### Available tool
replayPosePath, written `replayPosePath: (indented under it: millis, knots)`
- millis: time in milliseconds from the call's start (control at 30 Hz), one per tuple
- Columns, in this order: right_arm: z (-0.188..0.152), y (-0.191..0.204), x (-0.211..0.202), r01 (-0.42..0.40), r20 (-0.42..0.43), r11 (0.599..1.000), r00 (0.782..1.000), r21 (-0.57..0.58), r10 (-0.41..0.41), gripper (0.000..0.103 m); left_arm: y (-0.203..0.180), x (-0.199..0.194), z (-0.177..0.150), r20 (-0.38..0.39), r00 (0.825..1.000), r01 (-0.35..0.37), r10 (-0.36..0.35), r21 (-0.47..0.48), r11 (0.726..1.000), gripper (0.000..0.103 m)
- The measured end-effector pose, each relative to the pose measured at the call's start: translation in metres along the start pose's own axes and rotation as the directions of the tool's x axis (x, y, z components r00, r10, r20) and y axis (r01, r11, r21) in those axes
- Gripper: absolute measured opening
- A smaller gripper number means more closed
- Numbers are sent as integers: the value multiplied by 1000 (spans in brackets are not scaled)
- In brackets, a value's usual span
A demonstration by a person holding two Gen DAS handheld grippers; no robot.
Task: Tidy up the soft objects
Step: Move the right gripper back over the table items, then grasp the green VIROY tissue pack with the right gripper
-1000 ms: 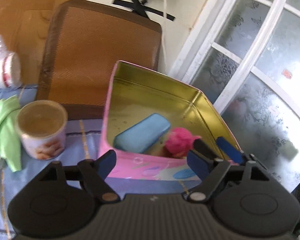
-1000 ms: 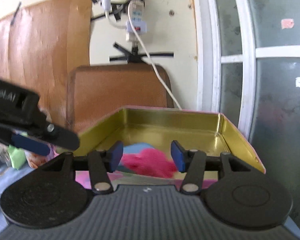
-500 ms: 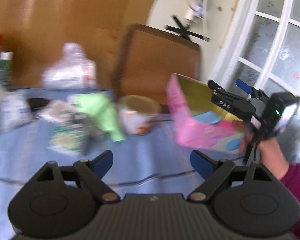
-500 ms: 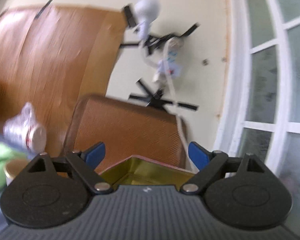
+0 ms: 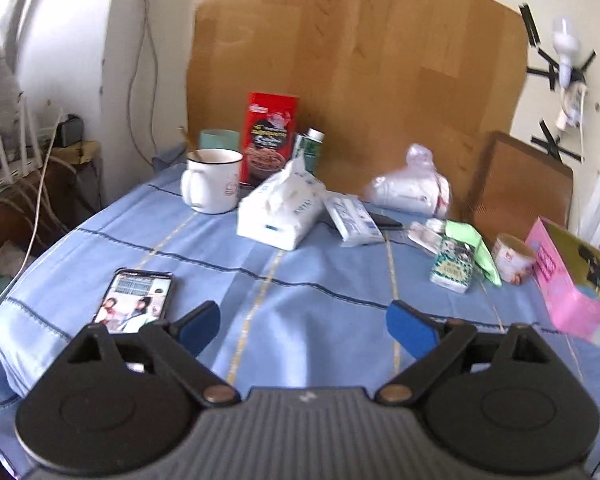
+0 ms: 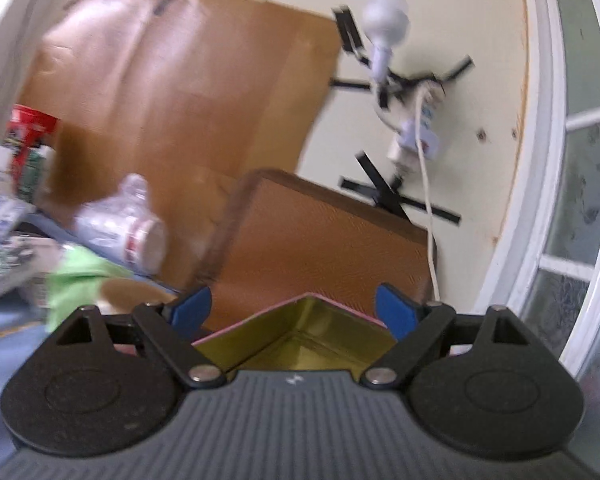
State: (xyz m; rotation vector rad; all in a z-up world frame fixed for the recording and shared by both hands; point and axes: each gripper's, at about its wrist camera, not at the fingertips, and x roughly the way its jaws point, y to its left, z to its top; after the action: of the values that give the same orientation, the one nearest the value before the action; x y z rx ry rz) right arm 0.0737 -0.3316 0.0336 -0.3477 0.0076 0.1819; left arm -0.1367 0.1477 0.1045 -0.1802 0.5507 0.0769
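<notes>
Left wrist view: since a second ago this view has swung off the pink tin (image 5: 572, 292) and now takes in the whole blue tablecloth (image 5: 300, 280). The left gripper (image 5: 303, 326) has just been opening; jaws spread, nothing between them, only cloth beneath. Candidate soft things lie far and right of the fingers: white tissue pack (image 5: 280, 210) ahead at centre, long axis running near-left to far-right; green cloth (image 5: 474, 250) further right, beside the paper cup (image 5: 512, 258). The phone (image 5: 134, 300) lies just left of the left finger; the white mug (image 5: 212, 186) and red box (image 5: 270, 144) stand far. The tin sits at the right edge, with the right gripper's dark tip over it. Contents not visible here.

Right wrist view: the tin (image 6: 296, 336) has dropped low in view; a second ago its floor, with pink and blue items, showed. The right gripper (image 6: 292, 310) opened and stands released, empty, over the tin's far corner. Only bare gold wall shows. Green cloth (image 6: 76, 276) lies to its left, nearer this hand, I judge.
</notes>
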Motion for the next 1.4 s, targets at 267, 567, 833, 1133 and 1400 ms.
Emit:
replayPosePath:
  millis: [267,567,833,1133,1400]
  knots:
    - [5,11,-30,-21,44,999,999,33,20,92,-24,48,-7,-49,988,144,-146,-35,989,94]
    - [57,62,-56,-217,58,952,976,215,209,97,-56,110,-23,-89,982,168,-169,-20,986,94]
    - [50,152,5,-318,-202,878,892,358,405,92,-57,133,-26,-29,999,47,-46,56,997,96]
    - [42,190,38,-242,-353,838,823,489,444,92,-31,160,-11,-45,998,52,-53,-26,998,100]
    - [42,199,57,-187,-389,837,819,514,422,92,-30,164,-15,-77,995,55,-58,-32,998,100]
